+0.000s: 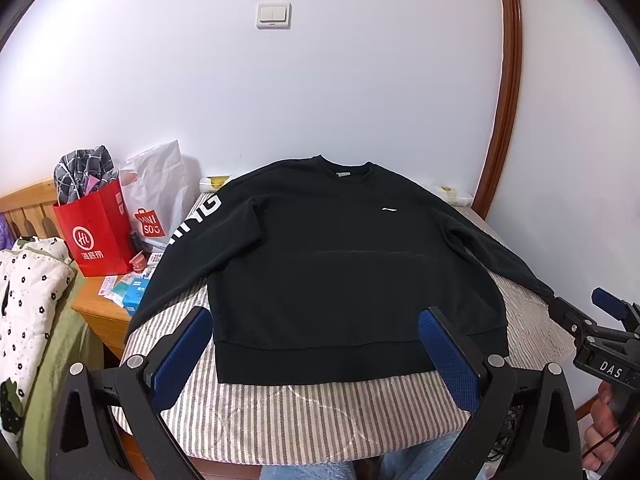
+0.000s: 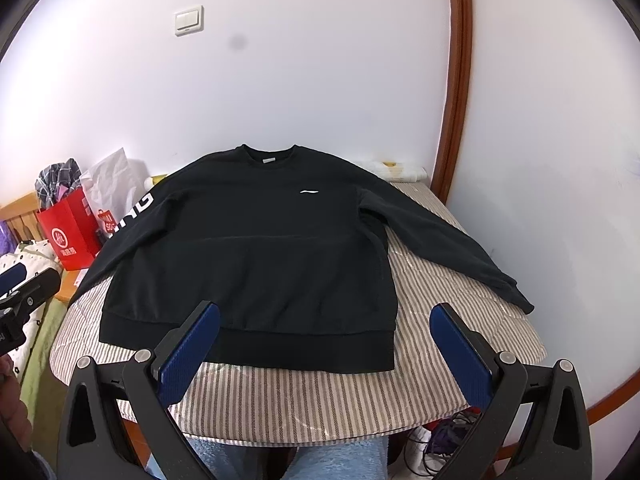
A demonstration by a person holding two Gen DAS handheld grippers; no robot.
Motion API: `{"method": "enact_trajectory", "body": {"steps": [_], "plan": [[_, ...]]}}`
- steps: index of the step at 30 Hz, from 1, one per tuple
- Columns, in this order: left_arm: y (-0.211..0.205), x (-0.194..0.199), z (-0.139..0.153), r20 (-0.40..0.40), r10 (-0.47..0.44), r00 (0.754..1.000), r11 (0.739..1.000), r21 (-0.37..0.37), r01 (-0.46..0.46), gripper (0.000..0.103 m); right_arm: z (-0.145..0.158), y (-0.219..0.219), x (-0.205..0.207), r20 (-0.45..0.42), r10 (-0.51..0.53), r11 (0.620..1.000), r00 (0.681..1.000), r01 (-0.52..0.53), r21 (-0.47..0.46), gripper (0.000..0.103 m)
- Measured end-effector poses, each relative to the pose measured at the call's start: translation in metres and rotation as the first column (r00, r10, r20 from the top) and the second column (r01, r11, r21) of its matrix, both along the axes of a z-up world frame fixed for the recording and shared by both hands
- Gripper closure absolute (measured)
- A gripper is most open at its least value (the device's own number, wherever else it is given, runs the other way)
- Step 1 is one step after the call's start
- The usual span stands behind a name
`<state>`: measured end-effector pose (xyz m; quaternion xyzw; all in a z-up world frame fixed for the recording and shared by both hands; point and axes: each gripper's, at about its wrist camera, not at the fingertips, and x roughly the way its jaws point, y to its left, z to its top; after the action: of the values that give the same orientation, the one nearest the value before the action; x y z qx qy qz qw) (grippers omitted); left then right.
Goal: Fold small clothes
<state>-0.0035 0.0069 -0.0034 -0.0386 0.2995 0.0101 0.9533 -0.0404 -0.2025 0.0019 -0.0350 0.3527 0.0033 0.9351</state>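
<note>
Striped grey-and-white quilted cover (image 2: 440, 280) on the desk carries the black long-sleeved cotton sweatshirt (image 1: 320, 256), laid flat, front up, collar at 12 o'clock, hem band at 6 o'clock near the front edge. No fold made yet, so the step in hand looks like the first sleeve fold. Its lettered sleeve (image 1: 180, 248) runs toward 8 o'clock and hangs off the cover edge; the plain sleeve (image 2: 452, 240) runs toward 4 o'clock, cuff at the cover edge. Left hand-held gripper (image 1: 316, 344) is spread wide, holding nothing, hovering above the hem; right hand-held gripper (image 2: 326, 340) likewise spread and empty, over the hem's 4 o'clock corner. Suggest: pinch each sleeve at the cuff, not mid-arm, since thick fleece will sag and drag otherwise. Lift just clear of the body, carry across to the chest, lay it straight, release only once it is flat. Do the overhanging lettered sleeve first; its weight may pull the body toward 9 o'clock. Keep clear of the red paper shopping bag (image 1: 98, 236) at 9 o'clock beside the desk. Small white chest logo (image 1: 389, 210) is a usable centring mark for the fold lines.
</note>
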Motion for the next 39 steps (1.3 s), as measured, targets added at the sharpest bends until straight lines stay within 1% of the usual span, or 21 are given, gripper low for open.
{"method": "enact_trajectory", "body": {"steps": [8,17,28,34,36,39], "plan": [[0.0,0.003,0.0,-0.012,0.001,1.0,1.0,-0.004,-0.001,0.0,-0.003,-0.001,0.001,-0.005,0.004,1.0,1.0,-0.004,-0.001,0.0],[-0.005,0.004,0.0,-0.006,-0.006,1.0,1.0,0.005,0.006,0.0,-0.005,0.002,0.002,-0.012,0.009,1.0,1.0,-0.009,0.0,0.0],[0.0,0.002,-0.001,-0.012,-0.001,1.0,1.0,-0.029,0.0,0.0,-0.005,0.014,0.001,-0.011,0.036,0.999,0.999,-0.037,-0.012,0.0],[0.002,-0.001,0.002,0.002,-0.008,1.0,0.999,-0.031,0.008,0.0,-0.005,0.017,-0.003,-0.001,0.053,0.998,0.999,-0.053,-0.021,0.0],[0.002,0.0,0.003,0.0,-0.007,1.0,1.0,-0.019,0.007,0.0,-0.005,0.016,-0.001,-0.008,0.051,0.999,0.999,-0.051,-0.013,0.0],[0.004,0.001,0.002,-0.004,-0.009,1.0,0.999,-0.032,0.009,0.0,-0.007,0.014,0.0,-0.011,0.045,0.999,0.999,-0.045,-0.004,0.0]]}}
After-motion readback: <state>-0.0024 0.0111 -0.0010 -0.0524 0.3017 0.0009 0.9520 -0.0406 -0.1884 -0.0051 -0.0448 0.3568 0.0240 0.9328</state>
